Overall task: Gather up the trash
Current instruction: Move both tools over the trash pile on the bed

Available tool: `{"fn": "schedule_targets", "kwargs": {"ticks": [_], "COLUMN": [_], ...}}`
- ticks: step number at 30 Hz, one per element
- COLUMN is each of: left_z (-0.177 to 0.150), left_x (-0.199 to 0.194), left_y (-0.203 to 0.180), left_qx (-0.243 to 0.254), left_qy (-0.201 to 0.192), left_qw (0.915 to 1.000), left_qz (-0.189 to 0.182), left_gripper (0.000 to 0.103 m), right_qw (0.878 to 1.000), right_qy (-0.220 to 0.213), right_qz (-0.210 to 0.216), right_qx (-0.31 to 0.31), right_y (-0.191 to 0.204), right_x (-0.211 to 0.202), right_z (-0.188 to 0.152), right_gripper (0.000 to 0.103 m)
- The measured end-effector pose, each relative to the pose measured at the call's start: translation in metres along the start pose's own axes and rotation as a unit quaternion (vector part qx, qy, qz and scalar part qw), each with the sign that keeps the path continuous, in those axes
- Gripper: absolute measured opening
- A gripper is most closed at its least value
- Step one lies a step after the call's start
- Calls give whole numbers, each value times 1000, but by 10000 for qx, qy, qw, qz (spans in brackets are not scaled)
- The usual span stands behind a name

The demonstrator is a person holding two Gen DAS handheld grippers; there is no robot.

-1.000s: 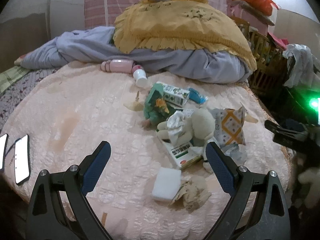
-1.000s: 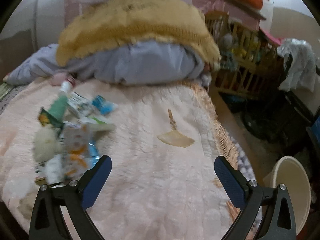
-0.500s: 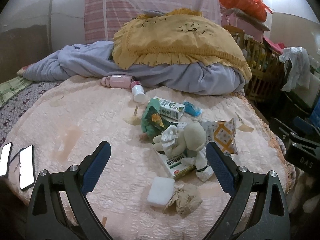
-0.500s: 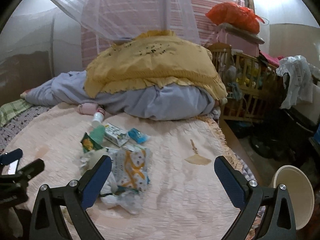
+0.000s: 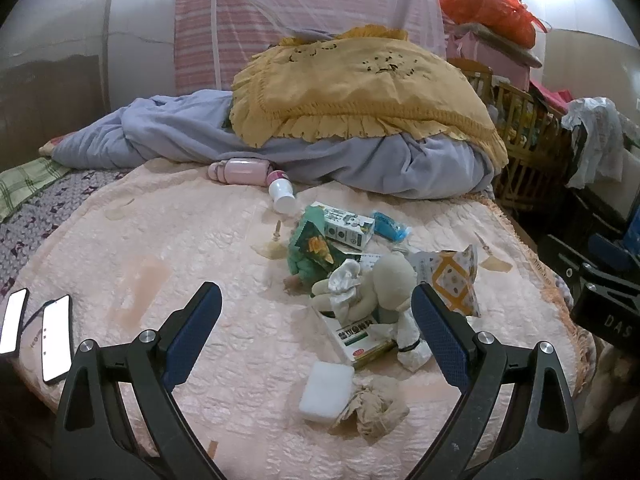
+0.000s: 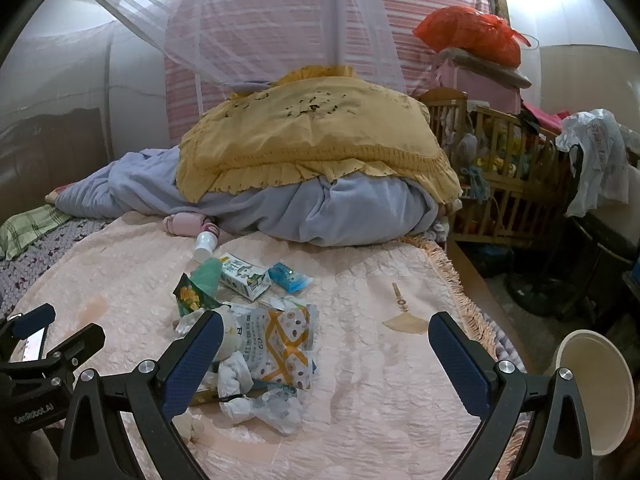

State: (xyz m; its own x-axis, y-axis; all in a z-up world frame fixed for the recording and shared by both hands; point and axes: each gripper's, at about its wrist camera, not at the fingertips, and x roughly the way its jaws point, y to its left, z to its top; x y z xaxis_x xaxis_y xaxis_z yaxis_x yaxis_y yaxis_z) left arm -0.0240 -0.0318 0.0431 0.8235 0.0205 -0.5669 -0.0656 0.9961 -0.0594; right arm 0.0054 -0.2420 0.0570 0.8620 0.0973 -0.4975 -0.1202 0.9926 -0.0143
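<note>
A heap of trash lies on the pink bedspread [image 5: 160,240]: a green snack bag [image 5: 314,246], a small white carton [image 5: 348,226], a blue wrapper [image 5: 386,226], a patterned white-and-orange bag [image 5: 452,280], a medicine box [image 5: 360,338], a white sponge [image 5: 326,390] and a crumpled brown tissue [image 5: 374,406]. My left gripper [image 5: 316,344] is open and empty, above the near edge of the heap. My right gripper [image 6: 326,364] is open and empty, over the patterned bag [image 6: 280,340]. A cream bin [image 6: 596,392] stands on the floor at lower right.
A yellow pillow [image 5: 360,92] on a grey-blue quilt [image 5: 200,136] fills the back of the bed. A pink bottle [image 5: 240,170] lies by the quilt. Two phones [image 5: 56,344] lie at the left edge. A wooden crib [image 6: 508,176] stands right of the bed.
Both grippers have pulled back and risen, so the views are wider. The right gripper's view has swung left from the bare bedspread toward the trash heap. Nothing was grasped.
</note>
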Motion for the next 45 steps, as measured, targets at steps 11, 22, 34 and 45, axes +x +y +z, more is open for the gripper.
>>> {"fn": "schedule_targets", "kwargs": {"ticks": [11,22,34,45], "left_z": [1,0,-2,-7], "left_x": [8,13,21,26], "left_y": [0,0,7,15], "left_qx": [-63,-73,-137,-188], "left_qy": [116,155,191,259], "left_qw": [9998,9998,9997,9995], "left_qz": [-114,-58,-27,45], "left_gripper": [96,96,96,96], "right_qw": [10000,9999,9998,9994], "right_qy": [1,117,169,315], "right_qz": [-7,4,22,72], "right_qx": [-10,-41,-131,-116], "right_y": [0,1,5,3], "right_x": [2,12,17,22], "right_z": [0,0,-5,-8], "right_gripper": [102,102,102,102]}}
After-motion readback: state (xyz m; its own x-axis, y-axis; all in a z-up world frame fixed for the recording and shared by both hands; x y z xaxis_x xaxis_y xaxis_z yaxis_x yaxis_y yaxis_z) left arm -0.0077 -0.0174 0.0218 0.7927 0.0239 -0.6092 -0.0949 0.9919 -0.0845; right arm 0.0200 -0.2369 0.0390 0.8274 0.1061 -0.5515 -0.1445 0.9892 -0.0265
